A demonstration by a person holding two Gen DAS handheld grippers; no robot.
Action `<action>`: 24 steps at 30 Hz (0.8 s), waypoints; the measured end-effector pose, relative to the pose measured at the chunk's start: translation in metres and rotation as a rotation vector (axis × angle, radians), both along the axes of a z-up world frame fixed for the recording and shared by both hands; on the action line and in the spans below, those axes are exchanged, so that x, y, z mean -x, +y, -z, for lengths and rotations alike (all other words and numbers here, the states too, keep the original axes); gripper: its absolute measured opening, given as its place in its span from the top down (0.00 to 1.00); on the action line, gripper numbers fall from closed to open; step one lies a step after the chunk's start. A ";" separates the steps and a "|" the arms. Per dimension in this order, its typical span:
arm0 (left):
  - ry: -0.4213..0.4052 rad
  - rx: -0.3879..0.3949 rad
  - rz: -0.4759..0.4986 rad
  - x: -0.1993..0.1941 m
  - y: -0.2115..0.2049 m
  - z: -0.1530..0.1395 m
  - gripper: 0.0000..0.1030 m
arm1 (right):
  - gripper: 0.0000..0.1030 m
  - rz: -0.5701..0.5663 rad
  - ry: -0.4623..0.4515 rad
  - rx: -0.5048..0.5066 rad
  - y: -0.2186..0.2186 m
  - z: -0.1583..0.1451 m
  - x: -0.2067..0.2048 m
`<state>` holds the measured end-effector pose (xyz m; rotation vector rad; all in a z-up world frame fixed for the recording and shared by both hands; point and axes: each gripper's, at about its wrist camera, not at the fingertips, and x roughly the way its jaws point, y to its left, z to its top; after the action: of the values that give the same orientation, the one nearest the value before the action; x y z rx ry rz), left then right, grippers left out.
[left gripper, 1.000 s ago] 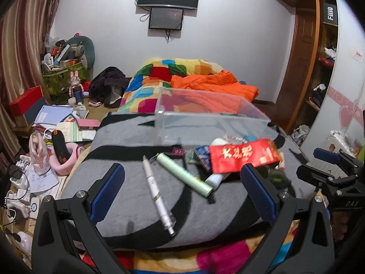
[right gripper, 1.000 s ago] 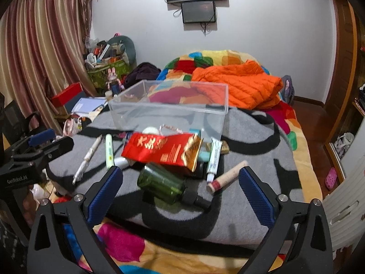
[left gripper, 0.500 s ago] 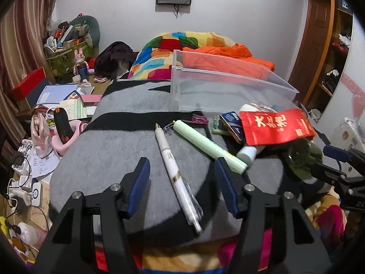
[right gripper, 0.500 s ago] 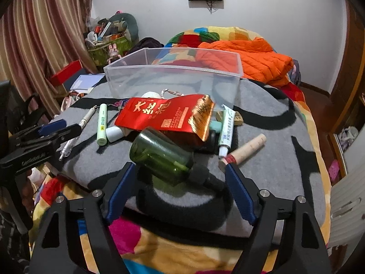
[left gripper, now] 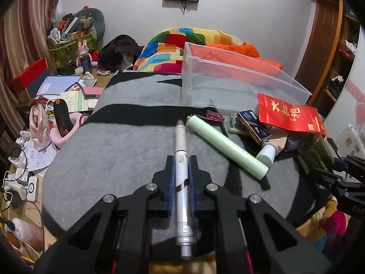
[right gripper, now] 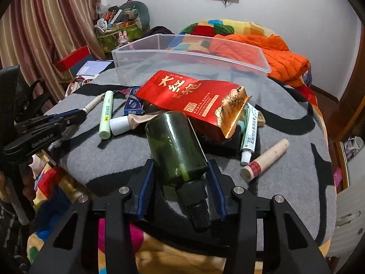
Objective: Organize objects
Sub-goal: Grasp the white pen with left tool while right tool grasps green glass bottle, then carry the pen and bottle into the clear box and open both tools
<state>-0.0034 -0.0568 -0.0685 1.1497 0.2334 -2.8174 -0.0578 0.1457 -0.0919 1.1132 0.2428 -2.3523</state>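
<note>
Now both grippers have closed: left gripper [left gripper: 181, 159] on pen [left gripper: 181, 150], right gripper [right gripper: 180, 166] on bottle [right gripper: 175, 146].

"GenRobot.AI" on left gripper [right gripper: 75, 115]; "Max" on blue box [right gripper: 133, 105].

Green bottle [right gripper: 176, 146], white pen [left gripper: 181, 159]
</note>
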 end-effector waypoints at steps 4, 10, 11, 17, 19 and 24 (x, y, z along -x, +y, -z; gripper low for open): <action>0.021 0.017 0.016 -0.016 0.001 -0.007 0.90 | 0.59 -0.007 0.004 0.012 0.004 -0.003 -0.006; 0.085 0.002 0.046 -0.031 0.008 -0.032 0.90 | 0.60 0.001 0.013 0.072 0.013 -0.020 -0.009; 0.098 0.000 0.050 -0.031 0.009 -0.038 0.90 | 0.60 0.005 0.021 0.088 0.014 -0.026 -0.008; 0.163 -0.020 0.090 -0.016 0.016 -0.067 0.90 | 0.60 0.031 0.084 0.131 0.018 -0.056 0.008; 0.177 -0.020 0.100 -0.008 0.020 -0.074 0.90 | 0.60 0.039 0.105 0.134 0.018 -0.063 0.013; 0.189 -0.031 0.134 0.017 0.027 -0.087 0.90 | 0.60 0.060 0.137 0.149 0.018 -0.083 0.039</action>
<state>-0.0205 -0.0295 0.0184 0.9369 0.2216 -3.0535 -0.0966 0.1640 -0.0090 0.9016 0.0815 -2.4582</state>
